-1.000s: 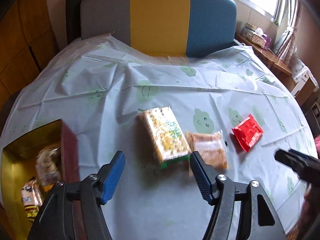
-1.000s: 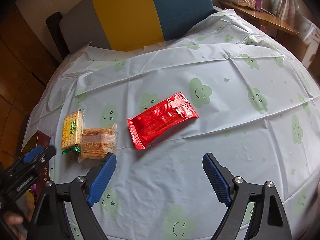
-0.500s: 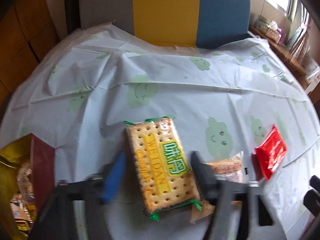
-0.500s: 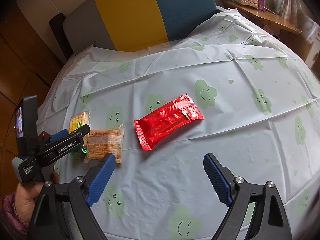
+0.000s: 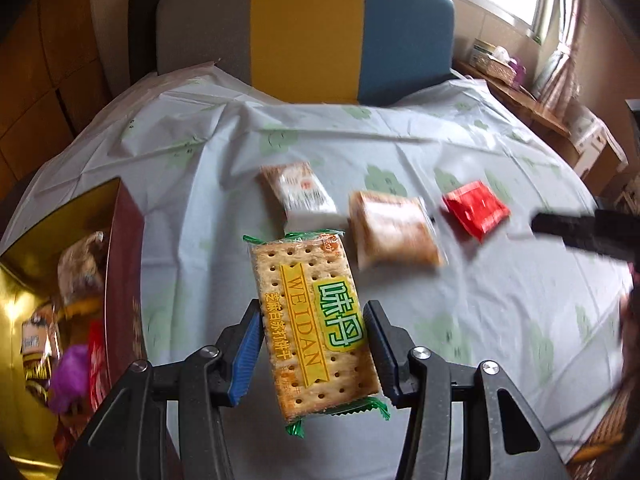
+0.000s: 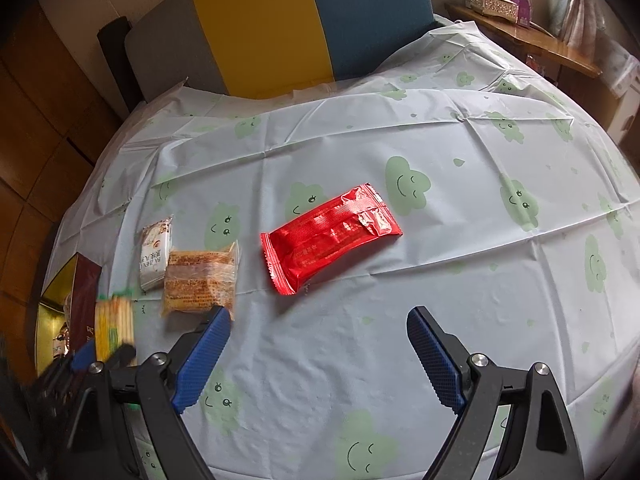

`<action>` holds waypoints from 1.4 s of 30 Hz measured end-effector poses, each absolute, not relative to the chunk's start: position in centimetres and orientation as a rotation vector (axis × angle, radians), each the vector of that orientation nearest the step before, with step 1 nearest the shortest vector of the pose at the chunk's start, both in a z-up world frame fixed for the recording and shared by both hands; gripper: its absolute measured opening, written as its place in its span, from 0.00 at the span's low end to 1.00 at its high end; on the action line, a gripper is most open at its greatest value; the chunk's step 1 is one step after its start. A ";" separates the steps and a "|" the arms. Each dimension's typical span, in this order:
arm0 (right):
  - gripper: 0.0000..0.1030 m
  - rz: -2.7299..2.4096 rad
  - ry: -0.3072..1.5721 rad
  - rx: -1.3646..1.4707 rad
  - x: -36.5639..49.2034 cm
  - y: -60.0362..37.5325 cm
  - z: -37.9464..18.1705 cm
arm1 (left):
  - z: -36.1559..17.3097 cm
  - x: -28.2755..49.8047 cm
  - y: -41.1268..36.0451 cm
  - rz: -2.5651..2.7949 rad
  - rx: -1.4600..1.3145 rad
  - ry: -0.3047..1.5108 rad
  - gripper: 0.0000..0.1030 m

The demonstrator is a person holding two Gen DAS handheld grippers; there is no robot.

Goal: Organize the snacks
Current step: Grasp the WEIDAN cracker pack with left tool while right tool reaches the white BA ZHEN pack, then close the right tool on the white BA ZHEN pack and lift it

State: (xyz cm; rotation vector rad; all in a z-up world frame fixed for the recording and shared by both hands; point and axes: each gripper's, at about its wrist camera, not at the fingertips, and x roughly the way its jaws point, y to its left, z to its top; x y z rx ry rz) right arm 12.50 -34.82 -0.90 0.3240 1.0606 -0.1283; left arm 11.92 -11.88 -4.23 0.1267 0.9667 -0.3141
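Observation:
My left gripper [image 5: 313, 310] is shut on a yellow-and-green cracker pack [image 5: 316, 320], both blue pads pressed against its long sides, and the pack hangs above the tablecloth. Farther out on the cloth lie a white snack pack [image 5: 300, 192], a brown cake pack [image 5: 390, 232] and a red pack [image 5: 476, 208]. An open box [image 5: 124, 248] with a dark red wall and gold lining stands at the left and holds several snacks. My right gripper [image 6: 318, 316] stands open over bare cloth, just short of the red pack [image 6: 330, 236], with the cake pack [image 6: 200, 280] by its left finger.
A round table under a pale cloth with green clouds [image 6: 440, 160] fills both views. A chair back [image 5: 308, 28] in grey, yellow and blue stands behind it. A wooden shelf with a tissue box [image 6: 496, 0] is at the far right. The box [image 6: 86, 280] sits at the table's left edge.
My left gripper went from wide open to shut on the cracker pack, lifted it and drew it back toward the box. A white pack now shows where it lay. The right gripper kept still.

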 end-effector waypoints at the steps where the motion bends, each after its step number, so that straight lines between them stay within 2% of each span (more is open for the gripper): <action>1: 0.88 -0.131 1.062 0.317 12.5 -34.8 -1.0 | -4.5 11.1 -11.9 -0.321 0.141 0.967 0.49; 6: 0.88 -0.136 1.072 0.289 12.6 -34.5 -1.5 | -6.5 7.1 -11.7 -0.351 0.218 0.977 0.49; 14: 0.87 -0.004 1.008 0.257 12.4 -32.1 -0.7 | -7.4 5.1 -10.3 -0.379 0.182 0.924 0.50; 20: 0.82 0.132 1.034 0.160 13.2 -27.9 -0.6 | -7.5 4.7 -9.9 -0.394 0.168 0.889 0.50; 27: 0.82 0.274 1.053 0.103 18.6 -21.7 -0.6 | -7.6 4.6 -9.6 -0.414 0.151 0.867 0.50; 37: 0.81 0.232 1.154 -0.042 26.4 -16.5 -5.2 | -7.7 4.7 -9.2 -0.438 0.126 0.862 0.51; 38: 0.79 0.224 1.162 -0.061 26.7 -16.2 -5.6 | -7.7 4.7 -9.2 -0.440 0.124 0.861 0.51; 39: 0.50 0.212 1.170 -0.088 26.9 -16.0 -6.1 | -7.7 4.7 -9.2 -0.442 0.123 0.861 0.51; 40: 0.35 0.201 1.172 -0.118 26.8 -15.8 -6.2 | -7.7 4.7 -9.2 -0.443 0.123 0.861 0.51; 42: 0.32 0.235 1.160 -0.097 26.4 -15.9 -5.4 | -7.7 4.8 -9.1 -0.445 0.122 0.861 0.51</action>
